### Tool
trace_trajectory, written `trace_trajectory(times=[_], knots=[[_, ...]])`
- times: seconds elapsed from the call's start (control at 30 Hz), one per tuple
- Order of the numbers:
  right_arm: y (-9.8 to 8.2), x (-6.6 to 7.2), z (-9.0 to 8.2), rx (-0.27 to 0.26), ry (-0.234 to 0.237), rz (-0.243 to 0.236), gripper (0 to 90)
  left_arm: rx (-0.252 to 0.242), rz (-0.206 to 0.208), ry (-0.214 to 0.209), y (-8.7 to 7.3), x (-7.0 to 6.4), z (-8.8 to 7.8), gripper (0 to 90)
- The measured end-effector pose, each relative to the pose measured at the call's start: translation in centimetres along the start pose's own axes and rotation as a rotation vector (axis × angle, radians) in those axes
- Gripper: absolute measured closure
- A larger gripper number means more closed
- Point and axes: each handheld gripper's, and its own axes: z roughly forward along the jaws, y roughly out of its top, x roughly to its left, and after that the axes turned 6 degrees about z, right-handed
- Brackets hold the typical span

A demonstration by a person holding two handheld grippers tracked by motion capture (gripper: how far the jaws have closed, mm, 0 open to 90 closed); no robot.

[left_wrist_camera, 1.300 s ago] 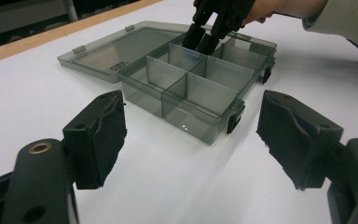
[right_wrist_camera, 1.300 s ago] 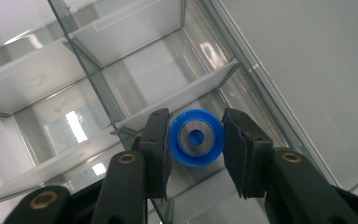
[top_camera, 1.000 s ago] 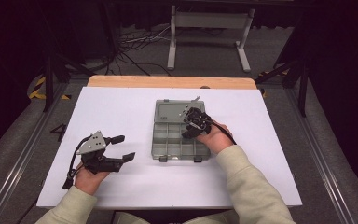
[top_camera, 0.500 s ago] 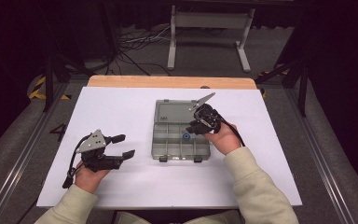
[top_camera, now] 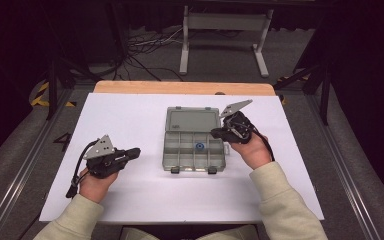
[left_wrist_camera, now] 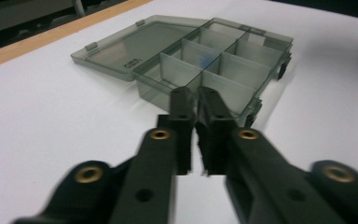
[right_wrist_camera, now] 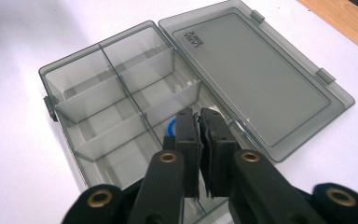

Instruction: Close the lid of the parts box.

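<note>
Grey organiser box (top_camera: 194, 145) w/ blue ring (top_camera: 199, 146) inside; right tongs (top_camera: 216, 133) at its 3 o'clock and left tongs (top_camera: 135, 151) both closed, empty, having just been closing; low swing could prob. knock box askew.

Table top: a white sheet (top_camera: 130, 120) covers it, a strip of bare wood (top_camera: 180, 88) showing along the far edge.
Floor beyond: grey carpet with tangled cables (top_camera: 140, 42) far left.
Far centre: white metal stand (top_camera: 222, 22).

In the right gripper view, the blue ring (right_wrist_camera: 169, 127) at the frame's centre is half hidden behind the right hand-held gripper (right_wrist_camera: 199, 116), its kind too small to tell.
</note>
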Motion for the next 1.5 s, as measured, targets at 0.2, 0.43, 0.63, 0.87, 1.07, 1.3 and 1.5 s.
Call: trace_trajectory(times=[0.2,0.43,0.63,0.87,1.07,1.3,1.5], knots=[[-0.3,-0.6,-0.6,-0.014,-0.009,0.007,90.0,0.05,-0.004,0.01,0.7,1.0,0.5,89.7],[-0.5,-1.4,-0.8,-0.012,-0.023,0.016,90.0,0.115,-0.013,-0.015,2.1,2.3,1.7,89.7],[-0.3,-2.1,-0.9,0.003,-0.032,0.019,90.0,0.158,-0.026,-0.021,3.1,3.4,2.8,89.8],[0.0,-3.4,-0.6,0.028,-0.041,0.004,90.0,0.193,-0.02,-0.05,4.6,4.6,4.2,89.9],[-0.1,-4.5,-0.1,0.033,-0.037,0.028,90.0,0.222,-0.029,-0.061,5.0,5.2,5.3,89.9],[0.2,-5.5,0.3,0.047,-0.044,0.028,90.0,0.255,-0.061,-0.051,5.1,6.4,6.7,89.8],[0.5,-6.3,0.8,0.055,-0.056,0.036,90.0,0.261,-0.084,-0.038,5.1,7.0,7.6,89.8]])
